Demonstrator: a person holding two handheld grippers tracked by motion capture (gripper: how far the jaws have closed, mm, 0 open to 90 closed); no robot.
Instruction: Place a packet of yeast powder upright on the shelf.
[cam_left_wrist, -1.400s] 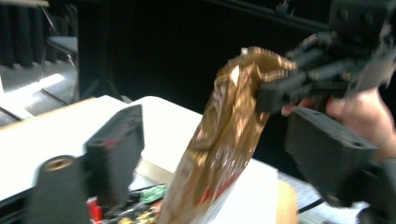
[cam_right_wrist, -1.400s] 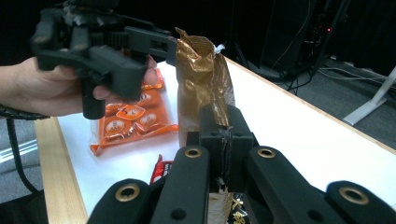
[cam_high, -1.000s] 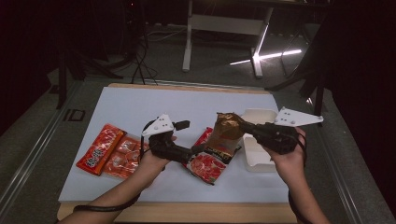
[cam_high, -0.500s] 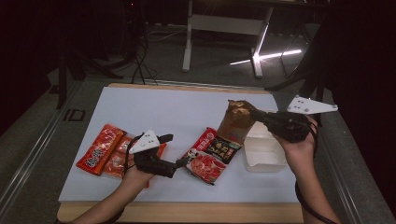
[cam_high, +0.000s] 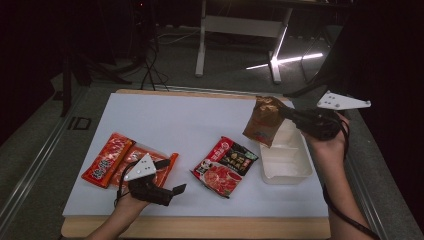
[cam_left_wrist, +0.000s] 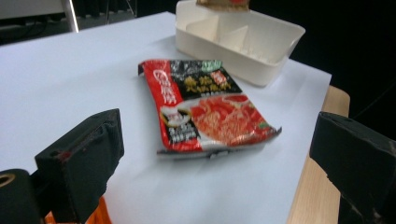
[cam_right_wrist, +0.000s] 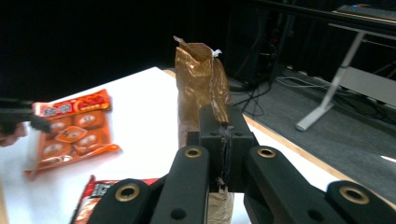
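Note:
My right gripper (cam_high: 286, 113) is shut on a crumpled brown-gold packet (cam_high: 262, 122), which hangs upright above the left end of a white divided box (cam_high: 285, 167). In the right gripper view the jaws (cam_right_wrist: 223, 135) pinch the packet (cam_right_wrist: 201, 84) at its middle. A red-and-black food packet (cam_high: 225, 165) lies flat on the white sheet, just left of the box. My left gripper (cam_high: 171, 176) is open and low near the table's front edge, left of that packet. The left gripper view has the packet (cam_left_wrist: 205, 107) lying ahead between the wide jaws (cam_left_wrist: 219, 140), untouched.
Two orange-red snack packets (cam_high: 107, 160) lie side by side at the front left, partly under my left hand. The white sheet (cam_high: 190, 120) covers most of the wooden table. The box's compartments (cam_left_wrist: 261, 70) look bare. Dark floor, cables and a desk frame lie beyond the far edge.
My right gripper has carried the brown packet up and to the right, from over the red-and-black packet to above the box. My left gripper has sunk and drawn back toward the front left.

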